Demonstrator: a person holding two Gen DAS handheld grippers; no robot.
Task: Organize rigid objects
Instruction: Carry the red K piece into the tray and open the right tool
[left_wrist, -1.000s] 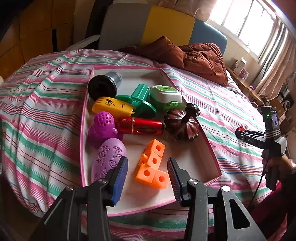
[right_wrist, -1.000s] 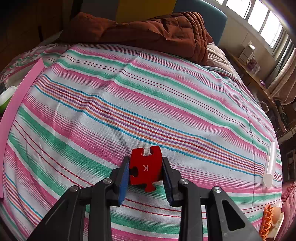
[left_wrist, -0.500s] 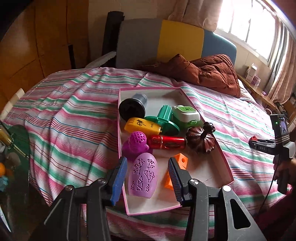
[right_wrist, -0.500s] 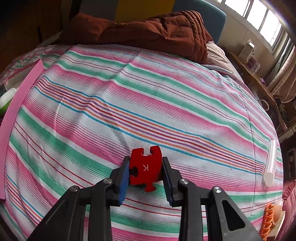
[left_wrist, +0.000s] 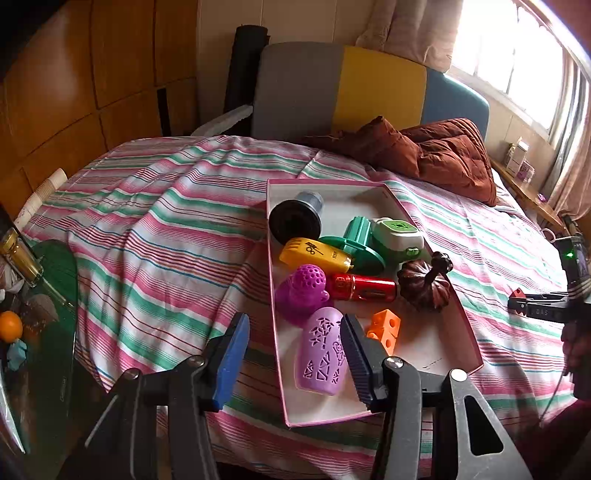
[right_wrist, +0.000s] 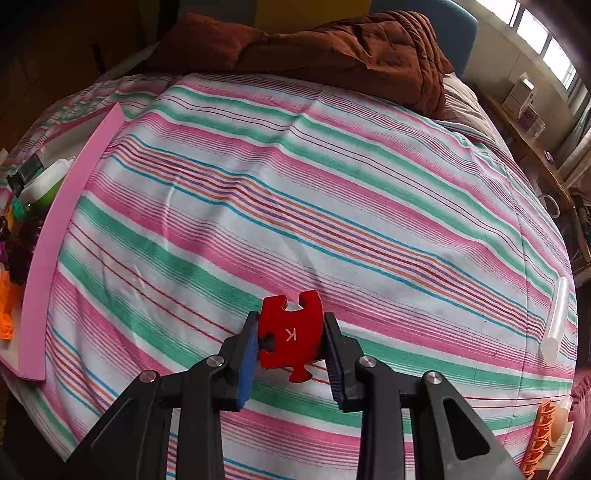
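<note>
A flat red puzzle piece (right_wrist: 290, 334) marked with a white letter K, notched on its far edge and with a tab on its near edge, is clamped between the blue pads of the right gripper (right_wrist: 290, 345), held just above the striped bedspread (right_wrist: 332, 184). It sits as it did a second ago.

The left gripper (left_wrist: 291, 356) is spread apart with nothing between its fingers. Since a second ago its view has pulled back and swung left: the pink tray (left_wrist: 471, 334) now lies right of centre, and the left finger (left_wrist: 232, 354) is over bare bedspread outside the tray's left wall.

In the tray a purple perforated shell (left_wrist: 320, 356) lies nearest, partly behind the right finger (left_wrist: 354, 358), with orange cubes (left_wrist: 385, 328) just right of it. Farther back lie a magenta dotted toy (left_wrist: 303, 291), a red can (left_wrist: 364, 287), a brown pumpkin (left_wrist: 424, 284), a yellow case (left_wrist: 316, 254), a green spool (left_wrist: 356, 240), a white-and-green box (left_wrist: 397, 234) and a black cylinder (left_wrist: 295, 221). A rust-brown quilt (right_wrist: 332, 40) is heaped at the far end.
</note>
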